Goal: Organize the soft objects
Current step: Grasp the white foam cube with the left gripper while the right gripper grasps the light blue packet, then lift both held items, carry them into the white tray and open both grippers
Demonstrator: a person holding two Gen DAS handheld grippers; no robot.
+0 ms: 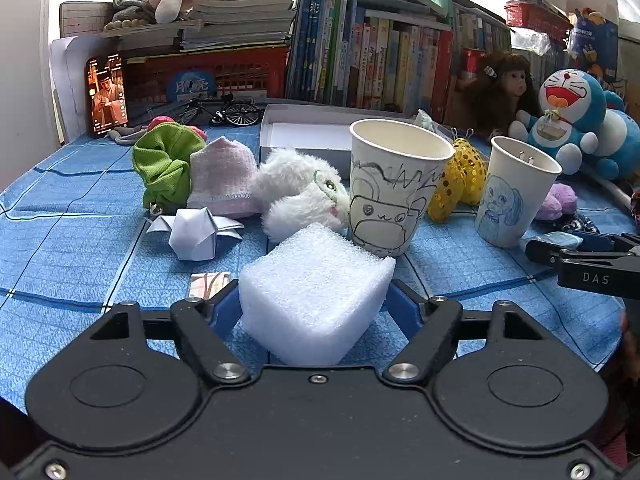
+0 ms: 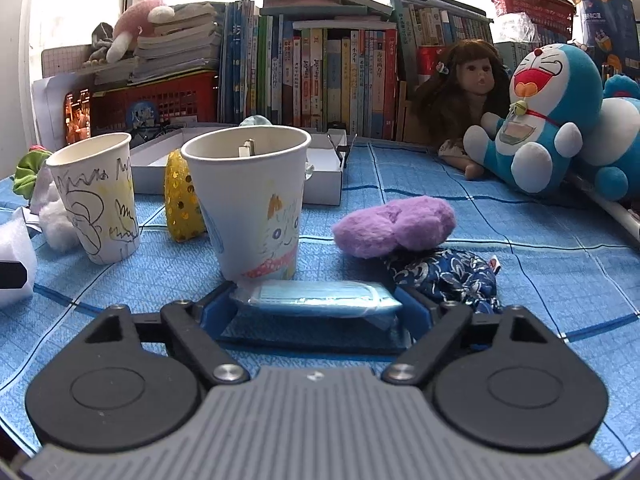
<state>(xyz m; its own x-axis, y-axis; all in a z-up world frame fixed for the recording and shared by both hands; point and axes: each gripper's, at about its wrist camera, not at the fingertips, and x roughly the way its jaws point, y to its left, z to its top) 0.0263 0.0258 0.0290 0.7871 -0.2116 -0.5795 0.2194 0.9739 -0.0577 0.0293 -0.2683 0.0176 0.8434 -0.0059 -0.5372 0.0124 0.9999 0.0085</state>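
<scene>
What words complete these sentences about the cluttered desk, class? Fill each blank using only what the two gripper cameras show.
1. The foam block between the left gripper's fingers is ____.
2. The plastic-wrapped packet between the right gripper's fingers is light ____.
3. The fluffy pad resting against the patterned pouch is ____.
4. The number of drawn-on paper cups standing on the tablecloth is ____.

Missing words: white; blue; purple; two

Black linkage arms, blue fingers [image 1: 404, 304], silver screws

Left tool [image 1: 312, 300] and right tool [image 2: 316, 304], both angled downward, jaws part-open
</scene>
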